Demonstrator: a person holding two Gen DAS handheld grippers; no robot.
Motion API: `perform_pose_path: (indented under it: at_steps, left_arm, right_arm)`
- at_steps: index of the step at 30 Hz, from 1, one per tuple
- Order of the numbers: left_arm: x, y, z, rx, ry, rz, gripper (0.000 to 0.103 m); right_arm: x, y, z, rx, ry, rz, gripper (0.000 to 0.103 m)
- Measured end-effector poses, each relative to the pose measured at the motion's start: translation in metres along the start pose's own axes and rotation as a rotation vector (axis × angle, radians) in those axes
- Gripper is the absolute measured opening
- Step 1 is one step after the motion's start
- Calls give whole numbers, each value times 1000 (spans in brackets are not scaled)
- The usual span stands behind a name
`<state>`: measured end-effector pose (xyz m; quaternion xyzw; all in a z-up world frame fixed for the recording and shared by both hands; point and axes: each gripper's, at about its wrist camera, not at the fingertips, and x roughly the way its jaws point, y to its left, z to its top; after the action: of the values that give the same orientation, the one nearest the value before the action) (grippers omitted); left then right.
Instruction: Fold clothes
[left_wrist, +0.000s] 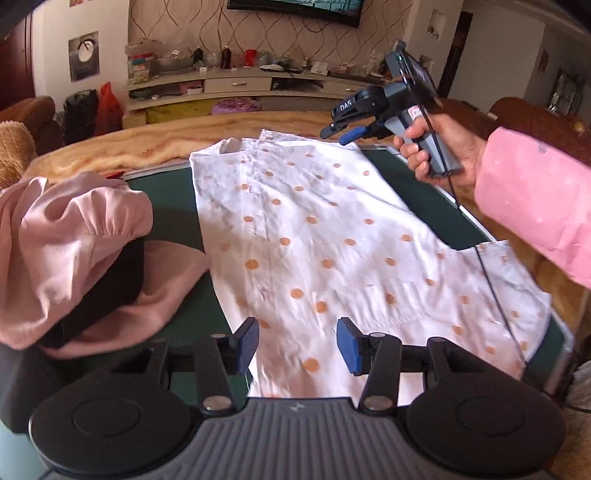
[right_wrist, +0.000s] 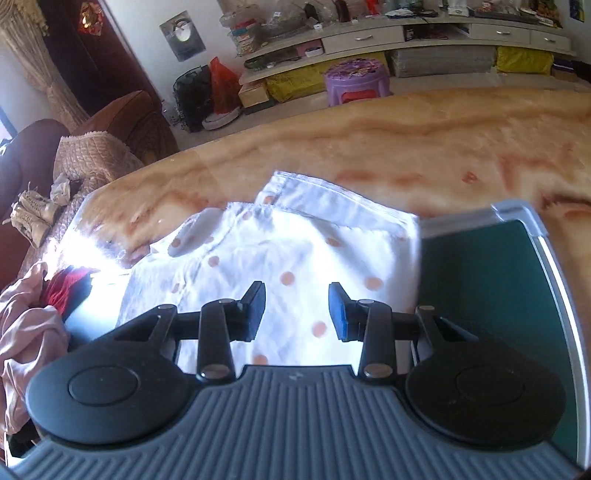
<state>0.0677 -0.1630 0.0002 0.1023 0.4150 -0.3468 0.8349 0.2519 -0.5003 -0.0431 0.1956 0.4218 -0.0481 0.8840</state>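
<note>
A white garment with orange dots lies spread flat on a green mat. Its far end reaches past the mat onto the marbled tabletop. My left gripper hovers open over the garment's near hem, with nothing between its blue pads. My right gripper, held by a hand in a pink sleeve, hangs above the garment's far right corner. It is open and holds nothing.
A crumpled pink garment lies on the mat's left side over something black, with a red cloth beside it. The marbled table extends beyond the mat. A cable trails across the white garment's right part.
</note>
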Motion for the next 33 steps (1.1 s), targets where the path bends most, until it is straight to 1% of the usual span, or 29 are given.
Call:
perform_pose_path:
  at_steps: [3,4,6,8,10,11,12,14,15,19,20,21,22,23,24,25,26,28,30,31,32,33]
  left_arm:
    - [37,-2,5,-31,8,40,52]
    - [46,-3,4,-33,13,47,53]
    - [59,-2,2,-37,24,52,53]
    - [66,2,-2,-37,36,77,53]
    - [70,6,-5,-43,46,89,53]
    - [70,6,-7,-42,45,87,53]
    - [69,6,-9,-36,41,90,53]
    - [69,3,-12,-22,38,95,53]
    - [68,2,-13,-18,35,96,53]
    - [65,4,-16,-42,28,87,53]
    - [64,5,-16,-50,30,81,53]
    - [63,7,-16,-57,31,75,53]
    - [61,8,-16,-61,33,70,53]
    - [60,9,-16,-59,34,68,53]
    - [59,9,-17,-54,35,67,53]
    - [58,9,-18,-50,36,66,53]
    - [57,9,-19,-48,35,65,53]
    - [55,9,-21,-42,33,62,53]
    - [53,9,-22,-36,32,61,52]
    - [51,9,-23,-30,32,60,51]
    - [50,8,-24,-24,32,63,51]
    - [50,7,-25,-18,33,65,51]
  right_arm:
    - [32,31,19,-54,7,-12,44]
    - [43,40,24,-58,12,-3,44]
    - [62,57,29,-66,37,42,44]
    - [81,75,34,-75,64,90,44]
    - [97,86,37,-18,113,151,44]
    - [105,91,38,9,133,154,44]
    - [112,95,39,24,147,136,44]
    - [127,100,41,58,181,74,44]
    - [133,101,42,82,183,80,44]
    - [158,98,47,236,227,270,44]
    - [155,95,50,286,169,332,44]
    - [143,88,52,330,42,402,44]
    - [125,80,51,345,-133,432,44]
    - [109,77,49,320,-252,391,47]
    - [107,76,52,279,-231,338,51]
    - [110,75,57,235,-158,291,53]
    - [111,76,58,177,-113,226,53]
    - [111,79,55,45,-50,78,53]
    - [115,82,51,-44,-5,-25,53]
    - [117,83,49,-85,16,-71,49]
    - [120,87,47,-103,31,-89,41]
    - [123,91,45,-109,44,-93,38]
